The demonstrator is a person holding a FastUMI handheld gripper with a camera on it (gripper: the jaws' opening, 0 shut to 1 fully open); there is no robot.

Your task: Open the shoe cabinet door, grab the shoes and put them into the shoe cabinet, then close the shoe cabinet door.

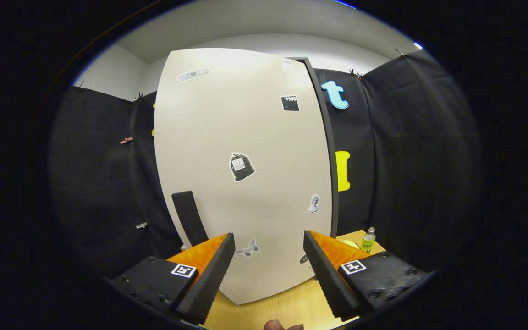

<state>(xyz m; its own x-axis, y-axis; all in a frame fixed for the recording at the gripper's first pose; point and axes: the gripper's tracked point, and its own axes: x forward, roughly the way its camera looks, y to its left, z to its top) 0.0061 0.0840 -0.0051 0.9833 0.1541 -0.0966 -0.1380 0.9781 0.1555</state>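
Observation:
A tall pale shoe cabinet door (241, 137) with several small stickers stands straight ahead of me, its dark edge running down the right side. A black handle (189, 217) sits low on its left part, just beyond my left finger. My gripper (268, 250) is open, fingers spread wide with nothing between them, close in front of the door's lower part. The door looks closed flat toward me; I cannot tell if it stands ajar.
A wooden surface (287, 307) lies under the fingers. A small green-labelled bottle (368, 240) stands on it to the right of the cabinet, beside a pale round thing (350, 243). A fingertip (274, 325) of a person shows at the very bottom.

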